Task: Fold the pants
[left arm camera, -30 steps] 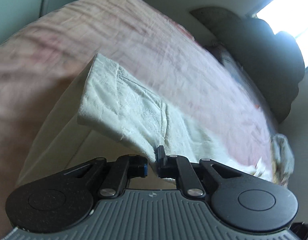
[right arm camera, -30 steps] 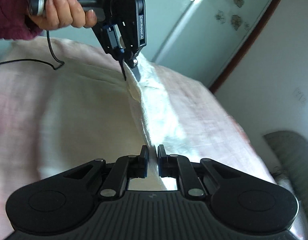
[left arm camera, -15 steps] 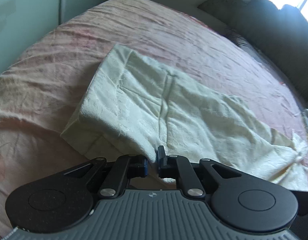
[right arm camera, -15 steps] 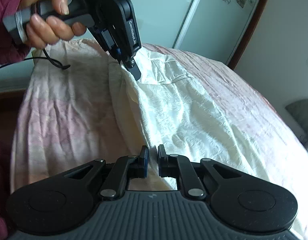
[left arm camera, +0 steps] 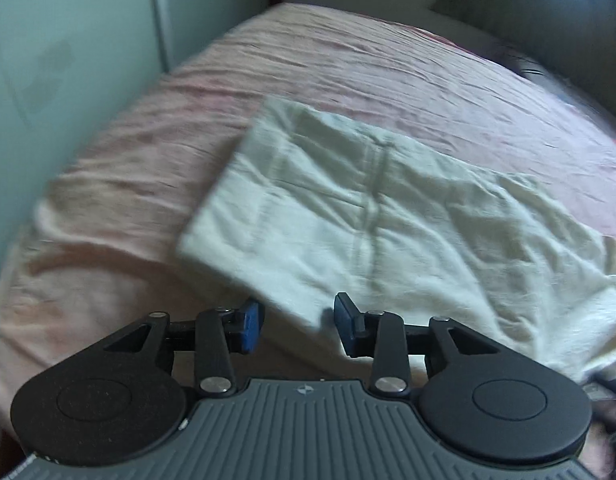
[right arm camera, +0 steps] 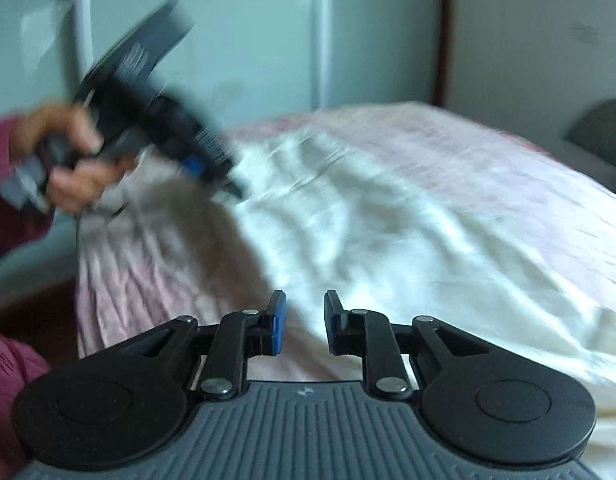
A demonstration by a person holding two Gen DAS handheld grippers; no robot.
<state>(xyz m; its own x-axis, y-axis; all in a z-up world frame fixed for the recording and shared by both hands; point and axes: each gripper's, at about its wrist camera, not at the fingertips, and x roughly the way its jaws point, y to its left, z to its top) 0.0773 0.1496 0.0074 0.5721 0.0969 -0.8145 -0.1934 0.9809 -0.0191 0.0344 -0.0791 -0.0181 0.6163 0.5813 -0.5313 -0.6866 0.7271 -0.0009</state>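
The pants (left arm camera: 371,216) lay folded across the middle of the left wrist view, on the pink bed (left arm camera: 347,60); the left hand-held gripper (left arm camera: 299,326) at the bottom had just been opening, its jaws apart with a cloth corner between them, unpressed. In the right wrist view, the right hand-held gripper (right arm camera: 304,326) had likewise parted over the pants' edge at bottom centre. This fold looked released; the next likely needs a fresh grip.

I see the cream textured fabric pants (left arm camera: 371,216) lying flat on the wrinkled pink bedsheet (left arm camera: 347,60), my left gripper (left arm camera: 296,320) just before their near corner, the dark headboard (left arm camera: 547,12) behind them.
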